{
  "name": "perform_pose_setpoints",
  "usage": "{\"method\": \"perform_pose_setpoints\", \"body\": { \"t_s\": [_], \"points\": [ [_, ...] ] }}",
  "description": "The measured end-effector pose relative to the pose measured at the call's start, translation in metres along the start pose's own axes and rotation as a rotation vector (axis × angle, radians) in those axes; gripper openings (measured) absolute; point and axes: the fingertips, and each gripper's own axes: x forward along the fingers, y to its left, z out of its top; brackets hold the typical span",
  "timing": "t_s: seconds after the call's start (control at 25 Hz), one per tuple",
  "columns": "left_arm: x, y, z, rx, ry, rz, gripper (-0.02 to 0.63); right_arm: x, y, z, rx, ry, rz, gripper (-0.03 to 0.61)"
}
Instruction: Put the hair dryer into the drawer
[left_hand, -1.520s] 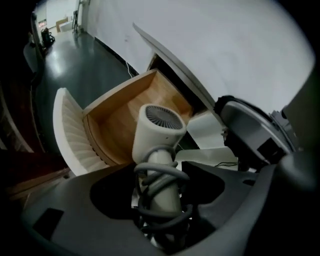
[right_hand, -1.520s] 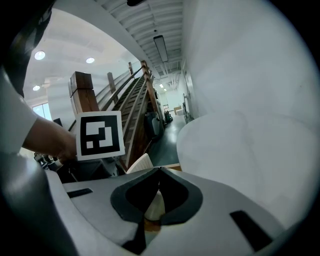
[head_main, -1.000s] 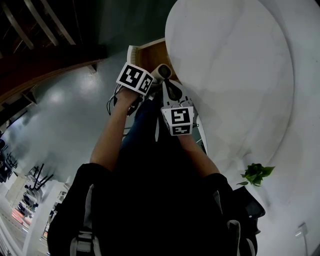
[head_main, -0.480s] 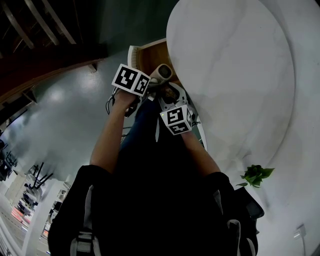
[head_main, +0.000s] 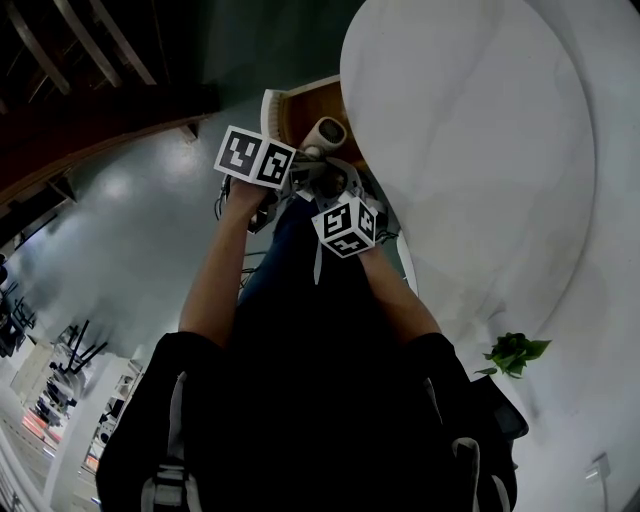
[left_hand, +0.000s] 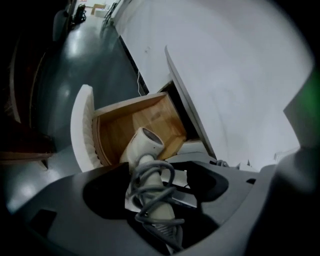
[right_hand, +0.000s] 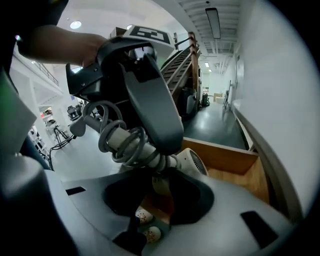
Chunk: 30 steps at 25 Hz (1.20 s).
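Your head view is dim and underexposed: your dark clothing (head_main: 300, 400) swallows all detail, while the white tabletop (head_main: 470, 150) is the brightest area and the glossy floor (head_main: 110, 200) carries a soft patch of glare. In your left gripper view the hair dryer (left_hand: 144, 145) and wooden drawer (left_hand: 125, 125) are fairly sharp, but the near foreground is dark and out of focus, and the corners fall to black with strong fisheye bending. Your right gripper view is brightest, lit by a ceiling strip lamp (right_hand: 213, 22) and a round lamp (right_hand: 75, 24), with blurred foreground and curved edges.
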Motion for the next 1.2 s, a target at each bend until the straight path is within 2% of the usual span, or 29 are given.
{"method": "perform_pose_setpoints", "body": {
  "t_s": [0.16,0.28,0.32,0.36,0.52,0.84,1.04,1.2],
  "points": [
    [0.001,0.004,-0.002,0.079,0.040,0.056,0.357,0.010,-0.007,0.000,-0.003,0.003,0.019,0.144],
    [-0.003,0.008,-0.002,0.074,0.036,0.061,0.357,0.014,-0.010,0.004,-0.034,0.006,0.040,0.137],
    [-0.006,0.009,-0.001,0.069,0.029,0.065,0.357,0.016,-0.010,0.006,-0.041,0.010,0.047,0.122],
    [-0.010,0.010,-0.001,0.067,0.024,0.073,0.357,0.019,-0.009,0.007,-0.047,0.018,0.055,0.081],
    [-0.017,0.014,-0.002,0.085,0.015,0.116,0.357,0.034,-0.003,0.007,-0.056,0.068,0.077,0.095],
    [-0.021,0.020,0.002,0.091,-0.038,0.143,0.325,0.037,-0.004,0.005,-0.015,0.045,0.051,0.101],
    [-0.012,0.022,0.006,0.107,-0.023,0.154,0.314,0.034,-0.007,-0.004,0.018,0.063,0.015,0.101],
    [-0.009,0.022,0.013,0.060,-0.052,0.137,0.314,0.029,-0.014,-0.006,0.097,0.067,-0.013,0.115]
  ]
}}
